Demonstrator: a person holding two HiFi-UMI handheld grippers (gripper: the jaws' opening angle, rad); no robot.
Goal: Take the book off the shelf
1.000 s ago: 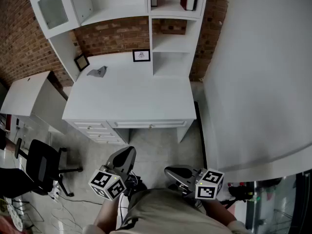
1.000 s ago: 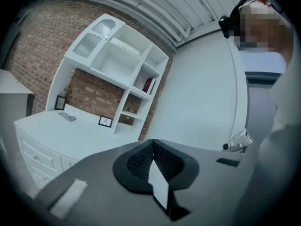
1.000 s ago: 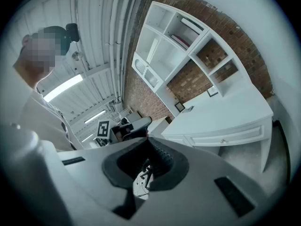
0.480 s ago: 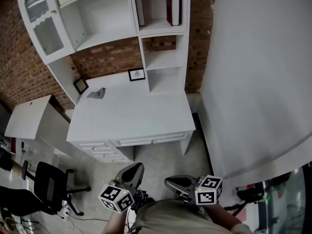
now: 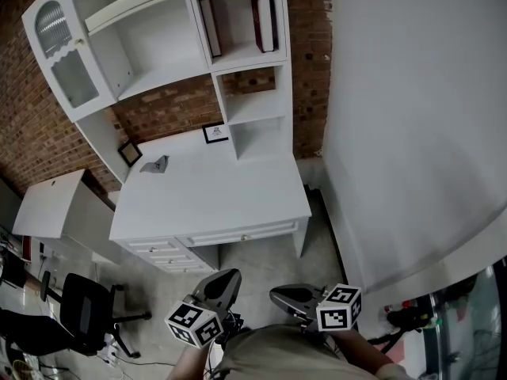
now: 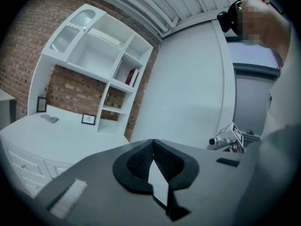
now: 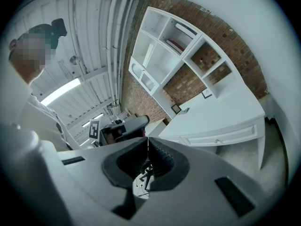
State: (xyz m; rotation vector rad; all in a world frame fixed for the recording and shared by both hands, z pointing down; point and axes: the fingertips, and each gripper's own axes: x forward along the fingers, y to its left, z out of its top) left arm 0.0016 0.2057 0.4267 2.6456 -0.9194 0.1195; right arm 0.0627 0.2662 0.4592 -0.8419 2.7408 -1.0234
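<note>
Hanging low at the person's waist, left gripper (image 5: 225, 279) & right gripper (image 5: 279, 295) are both clenched, tips together, nothing betw. the jaws. Red book (image 5: 264, 22) stands upright in an upper shelf (image 5: 238, 54) cubby, far ahead of & above both claws. White desk (image 5: 222, 200) lies betw. claws & shelf.

Left gripper (image 6: 153, 141): two dark ribbed jaws closed tip to tip, nothing between them. Beyond it, a white wooden shelf unit (image 6: 101, 55) stands against a red brick wall (image 6: 70, 91). A dark red book (image 6: 133, 76) stands upright in an upper right compartment of that unit. On the white desk top (image 6: 61, 138) below, a small black-framed picture (image 6: 88, 119) stands near a grey crumpled object (image 6: 49, 118). The right gripper (image 6: 225, 139), with its square-marker cube, shows at the right edge.
</note>
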